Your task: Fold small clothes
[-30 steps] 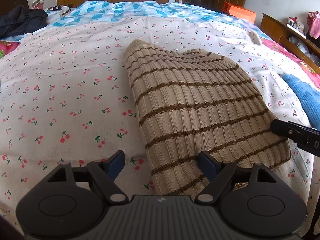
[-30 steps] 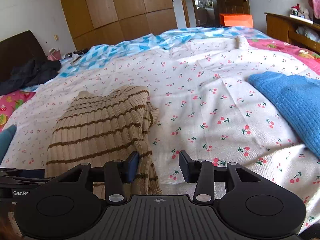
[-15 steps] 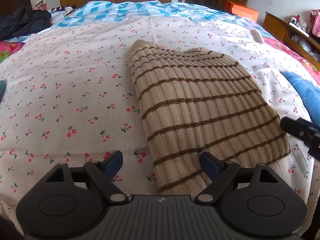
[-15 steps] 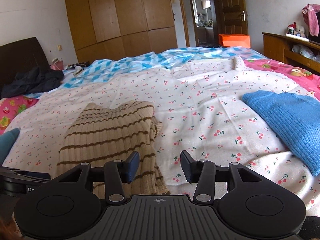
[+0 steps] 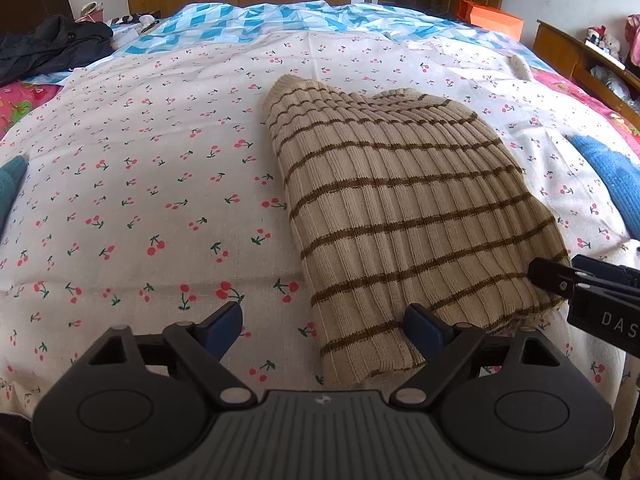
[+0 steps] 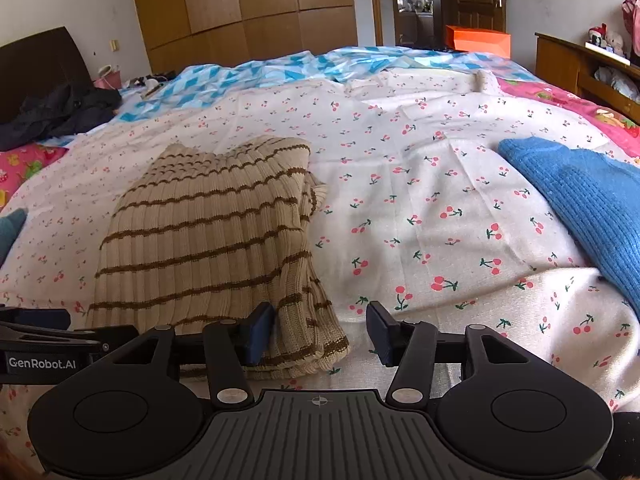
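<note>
A beige ribbed sweater with brown stripes (image 5: 400,216) (image 6: 208,236) lies folded on the cherry-print bedsheet (image 5: 140,184) (image 6: 420,200). My left gripper (image 5: 324,330) hovers over its near left corner, jaws wide and still opening; the corner lies between the fingers but no pad presses it. My right gripper (image 6: 320,330) is at the sweater's near right corner, jaws opening, the pads clear of the knit. The right gripper's tip (image 5: 560,280) shows at the right edge of the left wrist view.
A blue knitted garment (image 6: 580,208) (image 5: 608,176) lies on the sheet to the right. A teal cloth (image 5: 10,184) pokes in at the left edge. A dark jacket (image 6: 60,112) sits by the headboard; a wooden shelf (image 6: 580,68) stands at the far right.
Both grippers' jaws have spread wider. Both views have tilted up slightly and pulled a little back from the sweater, which stays where it lay.
</note>
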